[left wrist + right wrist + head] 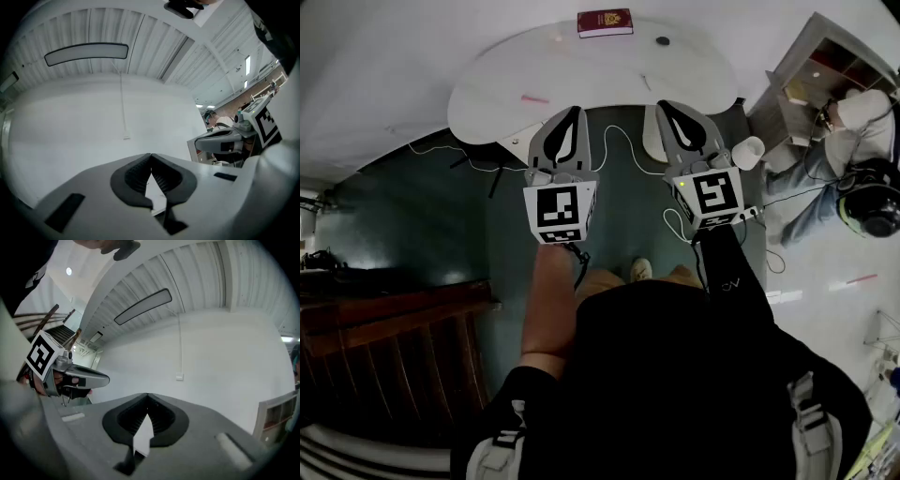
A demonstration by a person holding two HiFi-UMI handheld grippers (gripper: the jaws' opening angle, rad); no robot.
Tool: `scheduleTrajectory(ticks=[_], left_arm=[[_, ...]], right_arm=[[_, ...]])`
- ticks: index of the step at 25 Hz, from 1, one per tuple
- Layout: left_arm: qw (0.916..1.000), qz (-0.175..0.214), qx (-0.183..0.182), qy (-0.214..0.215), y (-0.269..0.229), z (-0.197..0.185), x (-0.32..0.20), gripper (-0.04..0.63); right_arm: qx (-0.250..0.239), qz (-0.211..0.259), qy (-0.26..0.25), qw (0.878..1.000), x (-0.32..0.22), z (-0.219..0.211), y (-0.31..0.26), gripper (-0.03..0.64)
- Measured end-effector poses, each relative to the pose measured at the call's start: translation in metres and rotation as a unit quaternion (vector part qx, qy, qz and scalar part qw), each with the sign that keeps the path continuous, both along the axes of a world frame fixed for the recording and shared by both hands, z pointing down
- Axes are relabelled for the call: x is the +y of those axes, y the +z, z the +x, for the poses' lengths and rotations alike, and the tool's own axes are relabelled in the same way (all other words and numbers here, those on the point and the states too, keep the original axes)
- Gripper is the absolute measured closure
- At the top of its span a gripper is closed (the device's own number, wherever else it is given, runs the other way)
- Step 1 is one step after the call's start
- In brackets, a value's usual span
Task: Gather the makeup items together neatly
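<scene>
Lying well apart on white table (694, 70), showing in head view only: 1 red flat case (605, 22) at far edge; 1 small dark round item (663, 40); 1 thin pink stick (534, 98). Pointing level near table's near edge: 2 grippers, left gripper (573, 111) and right gripper (662, 105), jaws pressing together, pinching nothing. Showing in gripper views instead: white wall (93, 117), ribbed ceiling (187, 51), 1 long lamp (86, 51).

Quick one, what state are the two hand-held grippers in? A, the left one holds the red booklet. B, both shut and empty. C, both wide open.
B: on the left hand-held gripper and the right hand-held gripper the jaw tips meet with nothing between them, and the red booklet lies on the white table.
</scene>
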State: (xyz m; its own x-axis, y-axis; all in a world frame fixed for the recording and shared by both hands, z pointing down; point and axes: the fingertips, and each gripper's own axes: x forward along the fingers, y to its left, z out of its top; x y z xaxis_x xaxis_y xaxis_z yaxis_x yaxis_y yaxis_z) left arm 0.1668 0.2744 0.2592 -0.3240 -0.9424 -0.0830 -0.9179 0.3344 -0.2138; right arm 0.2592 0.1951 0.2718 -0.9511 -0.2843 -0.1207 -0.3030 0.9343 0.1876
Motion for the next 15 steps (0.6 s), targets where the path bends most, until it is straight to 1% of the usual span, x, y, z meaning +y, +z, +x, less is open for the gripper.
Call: scheduleTrajectory(ticks=[8,15], left_arm=[[1.0,-0.001,-0.003,-0.006,-0.003,0.002,0.003,0.586],[0.9998,-0.004,-0.004,-0.019,-0.006,0.002,0.012,0.586]], right_arm=[[-0.015,-0.002,-0.007,1.0,0.001,0.005,-0.007,0.612],[-0.024,-0.02,-0.021,0.999,0.005,0.007,-0.006,0.612]])
